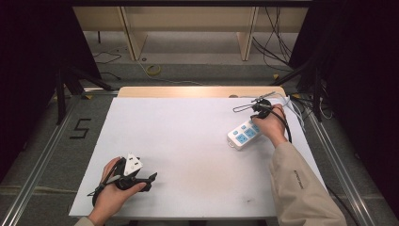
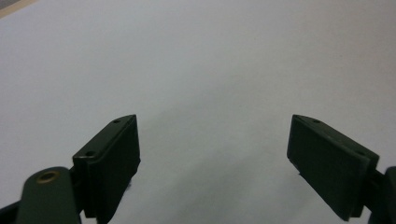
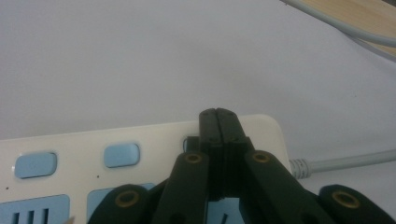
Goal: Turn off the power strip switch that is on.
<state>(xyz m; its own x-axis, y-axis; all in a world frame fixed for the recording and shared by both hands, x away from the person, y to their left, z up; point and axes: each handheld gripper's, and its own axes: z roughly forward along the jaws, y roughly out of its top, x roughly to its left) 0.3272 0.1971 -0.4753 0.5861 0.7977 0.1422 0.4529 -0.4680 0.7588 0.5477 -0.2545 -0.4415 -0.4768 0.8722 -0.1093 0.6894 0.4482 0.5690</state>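
Observation:
A white power strip point(image 1: 244, 134) with blue sockets and blue switch buttons point(image 3: 121, 155) lies at the right of the white table point(image 1: 188, 141). My right gripper point(image 1: 258, 120) is held over the strip's far end, where its grey cable point(image 3: 345, 161) leaves. In the right gripper view its jaws are pressed together with nothing between them, and the right gripper point(image 3: 217, 114) has its tip just above the power strip point(image 3: 154, 135), partly covering one blue button. My left gripper point(image 1: 151, 179) rests near the table's front left. In the left gripper view the left gripper point(image 2: 212, 140) stands wide open over bare white surface.
White cables point(image 1: 294, 108) run off the table's back right corner. Beyond the table stand wooden shelf legs point(image 1: 134, 42), with loose cables and a yellow tape roll point(image 1: 153, 70) on the floor. Black stand legs point(image 1: 61, 94) flank both sides. A "5" mark point(image 1: 80, 128) lies left of the table.

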